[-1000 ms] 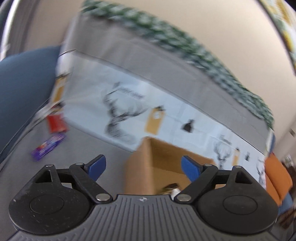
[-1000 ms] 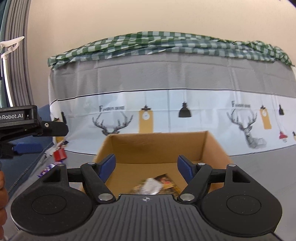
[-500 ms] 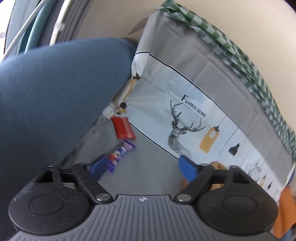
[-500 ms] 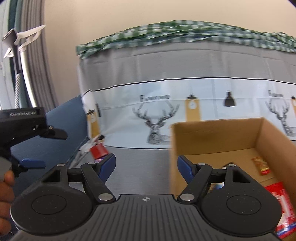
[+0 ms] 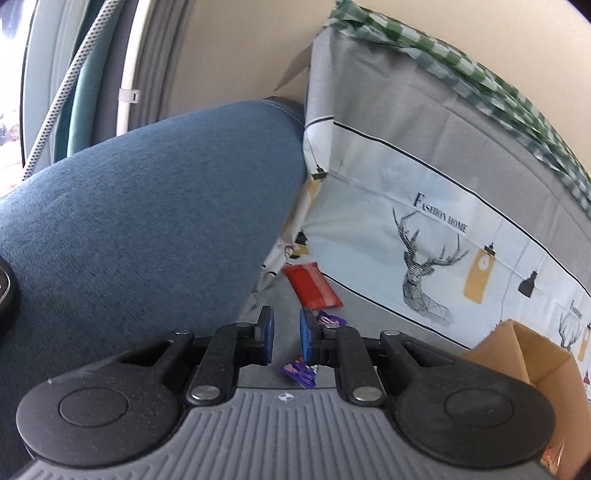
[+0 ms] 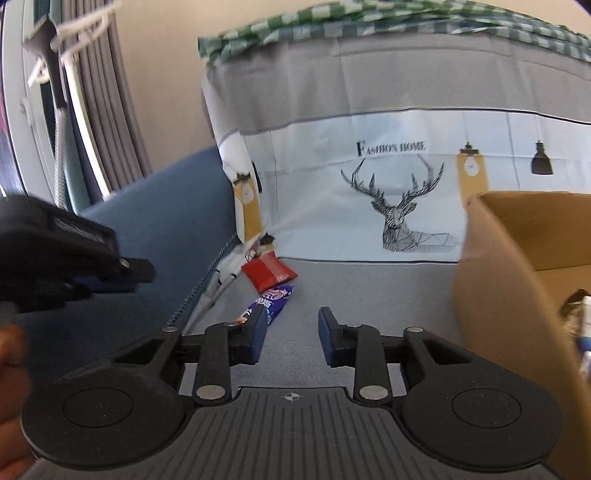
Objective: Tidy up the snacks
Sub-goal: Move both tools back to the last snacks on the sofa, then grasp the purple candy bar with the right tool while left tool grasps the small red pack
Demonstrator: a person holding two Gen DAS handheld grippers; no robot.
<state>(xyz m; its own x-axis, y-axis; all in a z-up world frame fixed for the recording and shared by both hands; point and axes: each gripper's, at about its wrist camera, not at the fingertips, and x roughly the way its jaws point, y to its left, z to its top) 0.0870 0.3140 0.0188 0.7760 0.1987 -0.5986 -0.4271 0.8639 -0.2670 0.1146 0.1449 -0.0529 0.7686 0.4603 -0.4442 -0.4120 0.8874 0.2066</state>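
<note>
A red snack packet point(image 5: 314, 286) point(image 6: 269, 271) lies on the grey seat by the corner of the deer-print cover. A purple snack bar point(image 5: 301, 371) point(image 6: 275, 297) lies just in front of it. My left gripper point(image 5: 286, 325) hovers over the purple bar with its jaws shut and only grey seat showing in the narrow gap. In the right wrist view the left gripper point(image 6: 140, 271) sits left of the snacks, over the blue cushion. My right gripper point(image 6: 291, 332) is closing with nothing between its fingers, and the purple bar lies just beyond its left finger. A cardboard box point(image 6: 517, 258) point(image 5: 517, 354) stands to the right.
A blue cushion point(image 5: 147, 221) rises on the left beside the snacks. The deer-print cover point(image 6: 388, 184) hangs behind them under a green checked cloth point(image 6: 332, 26). Curtains and a hose point(image 6: 59, 147) are at far left. The box holds some wrappers point(image 6: 576, 306). A hand point(image 6: 11, 369) holds the left gripper.
Both views swung left, from the box to the red and purple snacks. The left jaws went from wide apart to shut. The right jaws narrowed.
</note>
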